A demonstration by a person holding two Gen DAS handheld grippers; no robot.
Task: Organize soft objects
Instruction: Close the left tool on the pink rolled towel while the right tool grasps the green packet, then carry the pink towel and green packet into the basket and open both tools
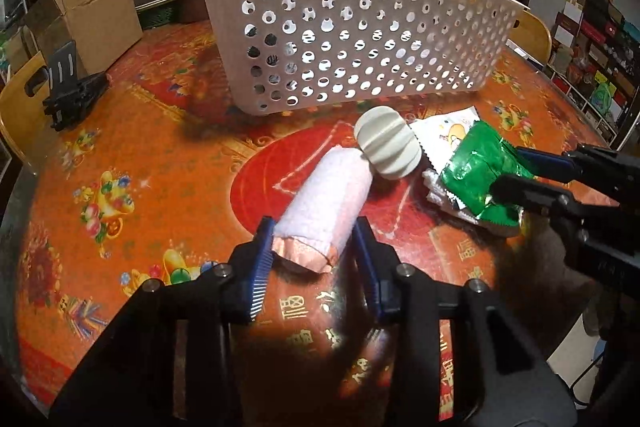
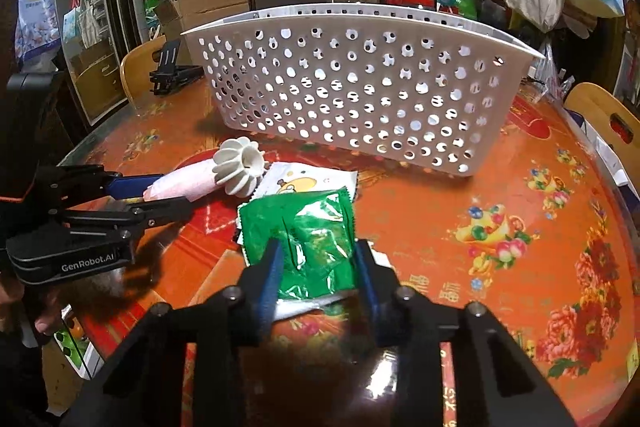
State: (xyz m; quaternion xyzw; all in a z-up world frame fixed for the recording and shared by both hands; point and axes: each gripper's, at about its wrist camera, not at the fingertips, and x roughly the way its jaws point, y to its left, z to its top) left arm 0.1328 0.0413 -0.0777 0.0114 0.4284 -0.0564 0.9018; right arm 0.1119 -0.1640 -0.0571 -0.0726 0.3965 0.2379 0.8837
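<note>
Both jaws are closing around soft items in front of the basket

The left gripper point(image 1: 314, 247) is holding the near end of the pink rolled towel point(image 1: 326, 195), jaws narrow; the right gripper point(image 2: 316, 267) is gripping the green packet point(image 2: 308, 227) lying on a white packet point(image 2: 304, 181). A ribbed white ball point(image 1: 388, 143) is touching the towel's far end, near the perforated basket point(image 1: 352, 35) standing on the orange surface point(image 1: 140, 167)
</note>
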